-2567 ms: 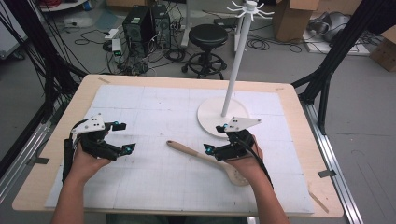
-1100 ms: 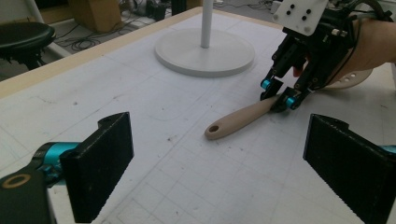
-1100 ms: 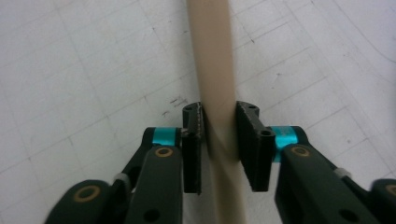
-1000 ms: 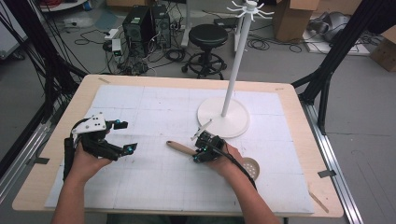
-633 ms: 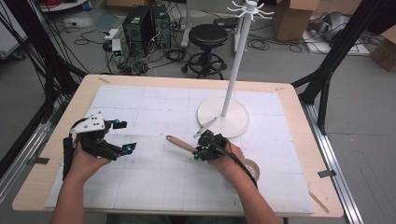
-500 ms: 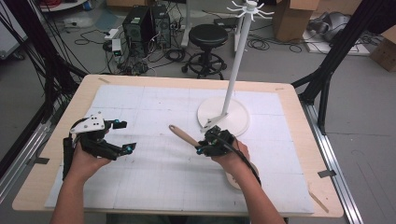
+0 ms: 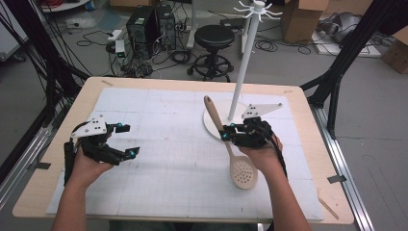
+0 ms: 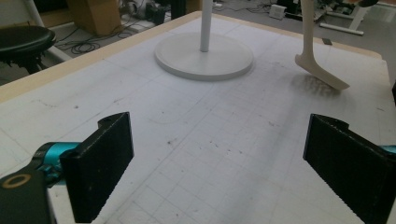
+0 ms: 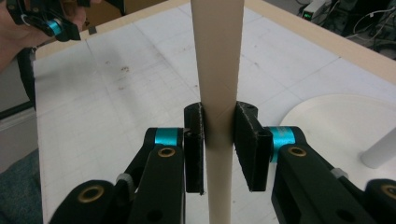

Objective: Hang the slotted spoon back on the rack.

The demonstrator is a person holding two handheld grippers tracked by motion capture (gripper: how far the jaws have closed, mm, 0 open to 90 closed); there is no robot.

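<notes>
My right gripper [image 7: 226,134] clamped on smooth pale wooden spoon [image 7: 231,149] handle, slotted round bowl low, my left gripper [image 7: 126,140] wide apart, white gridded mat [image 7: 163,144], round stand [image 7: 243,62], cabled floor

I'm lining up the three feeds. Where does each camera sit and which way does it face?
High view: above the near edge, looking down on table; both forearms, left tongs, right tongs.
Left gripper view: low over the mat, own open jaws.
Right gripper view: along jaws clamping the slotted spoon.
All share the stand base.

No legible text or labels.
</notes>
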